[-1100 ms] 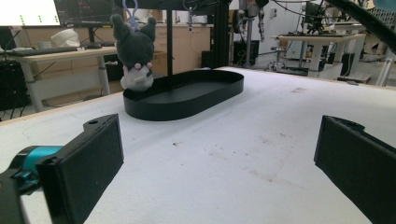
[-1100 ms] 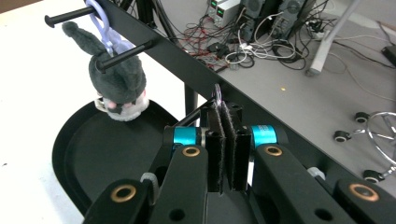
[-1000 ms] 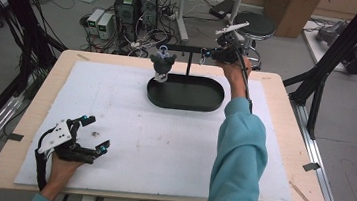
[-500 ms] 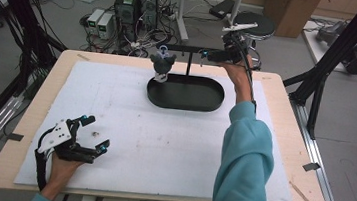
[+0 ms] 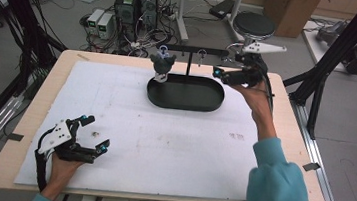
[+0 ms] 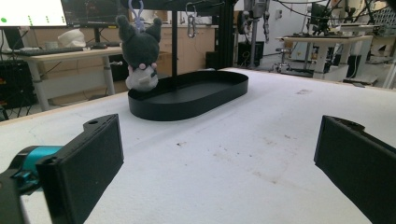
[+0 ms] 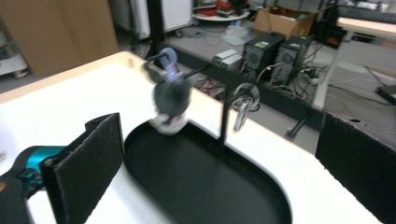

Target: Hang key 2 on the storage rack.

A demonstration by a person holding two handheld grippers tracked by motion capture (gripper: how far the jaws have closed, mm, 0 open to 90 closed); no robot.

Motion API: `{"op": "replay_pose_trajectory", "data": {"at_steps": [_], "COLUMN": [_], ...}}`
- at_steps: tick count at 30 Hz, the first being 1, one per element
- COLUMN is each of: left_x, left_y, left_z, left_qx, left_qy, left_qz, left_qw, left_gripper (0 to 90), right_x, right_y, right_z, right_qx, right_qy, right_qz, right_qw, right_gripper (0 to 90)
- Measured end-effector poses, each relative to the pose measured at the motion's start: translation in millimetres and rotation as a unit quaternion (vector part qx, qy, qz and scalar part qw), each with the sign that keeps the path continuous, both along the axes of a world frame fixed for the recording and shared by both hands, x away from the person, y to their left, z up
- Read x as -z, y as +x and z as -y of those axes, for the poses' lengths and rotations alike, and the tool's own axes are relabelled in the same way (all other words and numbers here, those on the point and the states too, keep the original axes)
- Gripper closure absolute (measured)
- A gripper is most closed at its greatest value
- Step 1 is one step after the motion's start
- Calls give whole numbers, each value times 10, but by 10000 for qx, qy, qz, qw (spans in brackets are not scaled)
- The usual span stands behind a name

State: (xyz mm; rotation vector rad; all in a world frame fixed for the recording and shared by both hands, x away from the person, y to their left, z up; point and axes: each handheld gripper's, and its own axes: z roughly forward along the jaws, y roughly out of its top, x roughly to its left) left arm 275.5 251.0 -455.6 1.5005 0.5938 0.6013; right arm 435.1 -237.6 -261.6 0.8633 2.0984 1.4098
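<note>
One small plush keychain (image 5: 162, 64) hangs by its lilac clip from the black stand's bar (image 5: 194, 49) at the far side, over the oval tray (image 5: 184, 103); soft, light, it swings freely; take it by the body; right gripper (image 5: 218, 73) has just opened wide, empty; left gripper (image 5: 93, 133) rests wide, near left.

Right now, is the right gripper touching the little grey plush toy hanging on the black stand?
Apart. The right gripper view shows its jaws wide open, the grey plush toy hanging well beyond them.

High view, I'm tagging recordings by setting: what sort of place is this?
Most likely a robotics or engineering lab: computer towers with tangled cables sit on the floor, black metal framing flanks the table, and cardboard boxes stand behind.
</note>
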Motion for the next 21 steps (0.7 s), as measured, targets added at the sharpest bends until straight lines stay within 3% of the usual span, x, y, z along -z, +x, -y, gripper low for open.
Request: {"op": "replay_pose_trajectory", "data": {"at_steps": [6, 13, 17, 21], "left_x": [0, 0, -1, 0], "left_y": [5, 2, 2, 2], "left_z": [-8, -5, -8, -6], "left_qx": [3, 6, -5, -1], "left_qy": [3, 12, 11, 7], "left_qz": [0, 15, -4, 16], "left_qw": [10000, 10000, 10000, 10000], "left_gripper": [17, 17, 17, 17], "right_x": [234, 810, 1130, 1442], "right_y": [-572, -1116, -1308, -1432], "right_z": [164, 257, 277, 331], "right_qx": [-72, 122, 254, 451], "right_qy": [181, 342, 483, 657], "right_qz": [432, 931, 1122, 1080], "right_qw": [9989, 9950, 9922, 9910], "right_gripper": [6, 6, 6, 6]}}
